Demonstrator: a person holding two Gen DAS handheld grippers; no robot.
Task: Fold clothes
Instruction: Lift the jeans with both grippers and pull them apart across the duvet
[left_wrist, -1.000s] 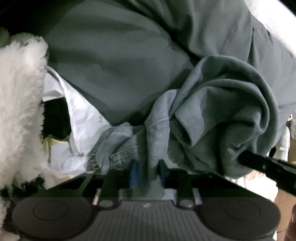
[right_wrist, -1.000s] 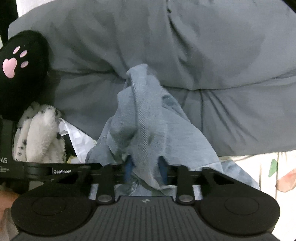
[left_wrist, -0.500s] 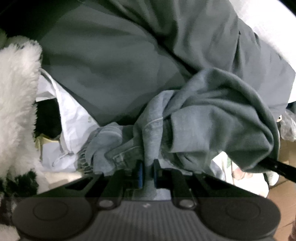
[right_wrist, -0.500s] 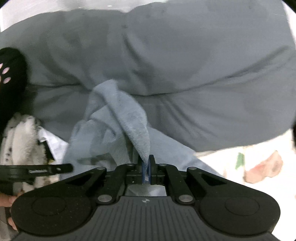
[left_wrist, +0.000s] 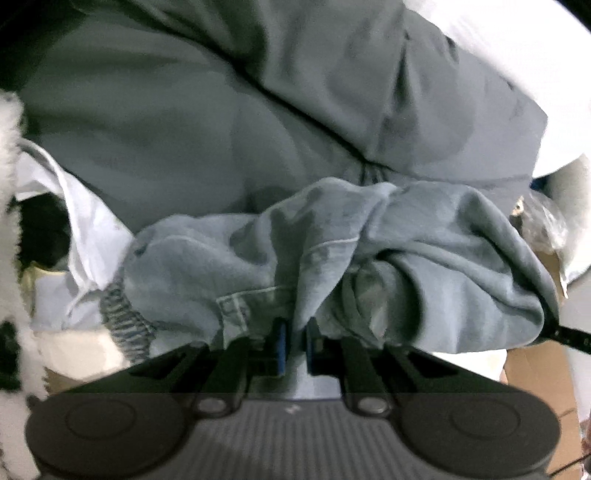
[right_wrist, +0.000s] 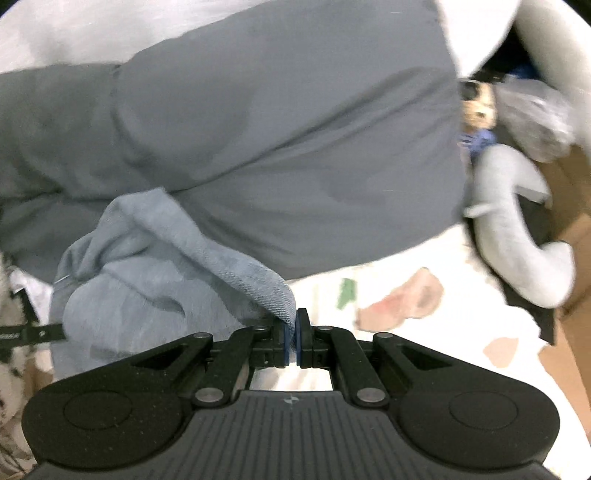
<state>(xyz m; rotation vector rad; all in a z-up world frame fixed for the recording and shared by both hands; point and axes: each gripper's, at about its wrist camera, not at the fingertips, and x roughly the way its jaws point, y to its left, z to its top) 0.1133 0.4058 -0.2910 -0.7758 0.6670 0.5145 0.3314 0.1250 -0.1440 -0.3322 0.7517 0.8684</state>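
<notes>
A crumpled blue-grey sweatshirt (left_wrist: 388, 254) hangs bunched between both grippers, in front of a dark grey duvet (left_wrist: 166, 122). My left gripper (left_wrist: 295, 339) is shut on a fold of it, cloth running between the blue pads. In the right wrist view the same sweatshirt (right_wrist: 147, 266) trails off to the left, and my right gripper (right_wrist: 294, 334) is shut on its ribbed edge. A thin black bar of the other gripper (right_wrist: 26, 332) shows at the far left.
A white fluffy plush (left_wrist: 9, 192) and white cloth (left_wrist: 77, 229) lie at the left. A floral white sheet (right_wrist: 424, 325) covers the bed at the right. A grey curved cushion (right_wrist: 517, 236) and brown cardboard (right_wrist: 576, 229) sit at the far right.
Both grippers closed on the sweatshirt and moved apart. The right gripper has drawn its edge to the right, so the bundle stretches wider and lower.
</notes>
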